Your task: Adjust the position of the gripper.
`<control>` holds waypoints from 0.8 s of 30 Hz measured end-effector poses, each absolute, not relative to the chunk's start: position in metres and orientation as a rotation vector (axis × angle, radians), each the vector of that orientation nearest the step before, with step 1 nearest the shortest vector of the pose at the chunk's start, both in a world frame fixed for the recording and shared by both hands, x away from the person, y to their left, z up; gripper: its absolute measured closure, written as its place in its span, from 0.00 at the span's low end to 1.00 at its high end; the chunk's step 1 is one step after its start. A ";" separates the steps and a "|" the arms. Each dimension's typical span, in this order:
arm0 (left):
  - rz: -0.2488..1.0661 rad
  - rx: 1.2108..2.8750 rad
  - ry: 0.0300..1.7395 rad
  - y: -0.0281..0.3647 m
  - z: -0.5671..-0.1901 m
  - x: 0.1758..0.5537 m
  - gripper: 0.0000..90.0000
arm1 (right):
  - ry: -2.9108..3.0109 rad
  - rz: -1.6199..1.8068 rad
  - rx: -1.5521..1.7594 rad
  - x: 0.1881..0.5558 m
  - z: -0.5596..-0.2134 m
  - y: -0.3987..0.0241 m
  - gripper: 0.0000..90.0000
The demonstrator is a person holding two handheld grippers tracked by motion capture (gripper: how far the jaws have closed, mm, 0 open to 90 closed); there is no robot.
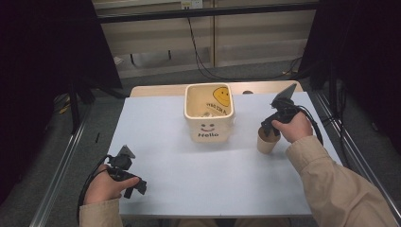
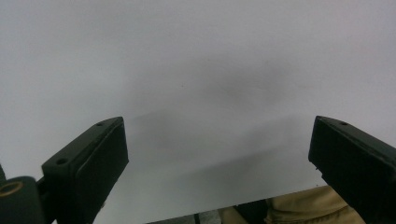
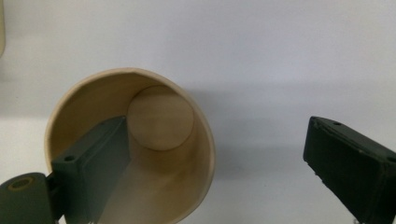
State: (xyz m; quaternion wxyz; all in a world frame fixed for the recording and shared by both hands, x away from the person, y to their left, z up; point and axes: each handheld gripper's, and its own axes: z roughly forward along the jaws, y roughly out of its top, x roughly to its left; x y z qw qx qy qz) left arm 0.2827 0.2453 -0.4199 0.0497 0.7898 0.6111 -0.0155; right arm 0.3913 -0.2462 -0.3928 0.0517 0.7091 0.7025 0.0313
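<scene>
Both grippers show from above. Our right gripper [image 1: 270,126] is over the paper cup [image 1: 267,142], which stands upright just to the right of the cream bin [image 1: 209,113] with the smiley face. Our left gripper [image 1: 135,185] is near the front of the white table [image 1: 198,175], well apart from the bin.

Looking along our left gripper [image 2: 219,163], its jaws are wide apart and hold nothing.

Looking along our right gripper [image 3: 215,163], its jaws are wide apart too. One jaw is inside the cup [image 3: 159,116], the other is outside. The cup's wall sits between them, not squeezed.
</scene>
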 end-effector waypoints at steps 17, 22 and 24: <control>-0.061 2.417 1.846 0.246 -0.418 0.283 0.05 | 2.131 0.129 2.175 0.390 -0.353 -0.241 0.08; -0.056 2.420 1.839 0.246 -0.418 0.283 0.05 | 2.122 0.115 2.181 0.394 -0.333 -0.240 0.08; -0.072 2.415 1.841 0.246 -0.418 0.283 0.05 | 2.123 0.118 2.180 0.396 -0.325 -0.239 0.09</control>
